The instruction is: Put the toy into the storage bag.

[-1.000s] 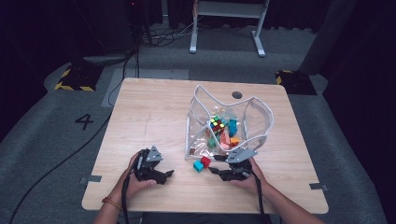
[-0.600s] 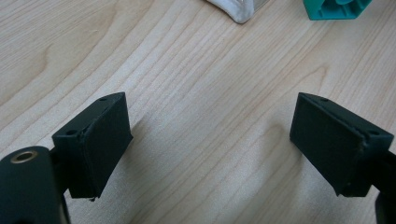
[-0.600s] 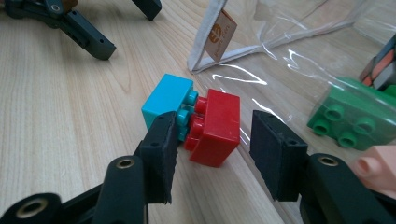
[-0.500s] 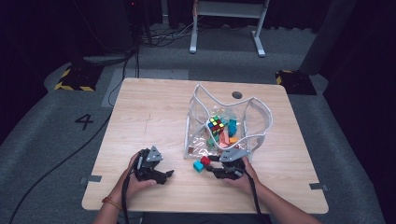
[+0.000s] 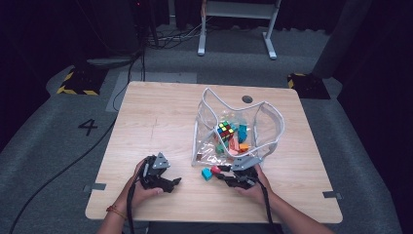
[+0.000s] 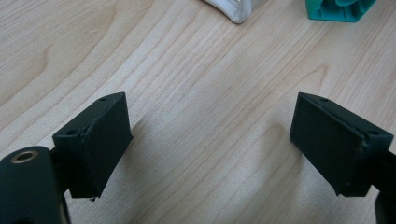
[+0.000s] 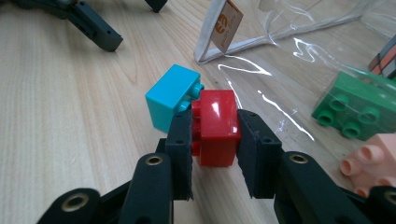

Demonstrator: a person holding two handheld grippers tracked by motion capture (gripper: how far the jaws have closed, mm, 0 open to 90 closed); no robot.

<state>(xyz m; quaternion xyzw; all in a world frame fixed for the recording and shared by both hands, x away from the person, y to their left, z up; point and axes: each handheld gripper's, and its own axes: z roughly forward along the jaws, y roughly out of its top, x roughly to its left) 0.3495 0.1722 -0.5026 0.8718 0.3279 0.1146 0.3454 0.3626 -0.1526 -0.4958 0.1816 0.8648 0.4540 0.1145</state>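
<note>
The right tongs (image 7: 215, 128) have just been closing and now clamp the red brick (image 7: 215, 125); the left tongs (image 6: 210, 140) stay apart, unmoved.

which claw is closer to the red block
Right. The right claw has just been closing and now grips the red block between its pads. The left claw sits apart, open over bare table.

Between the jaws of the right tongs (image 7: 215, 135) sits a toy brick (image 7: 215, 122), resting on the worktop (image 5: 156, 117). A second brick (image 7: 170, 101) touches it just beyond and left of those tongs; the pouch (image 5: 265, 127) holding more bricks and a puzzle cube (image 5: 225, 130) lies beyond, to their right. The left tongs (image 6: 210, 140) stand over bare worktop, well apart.
</note>
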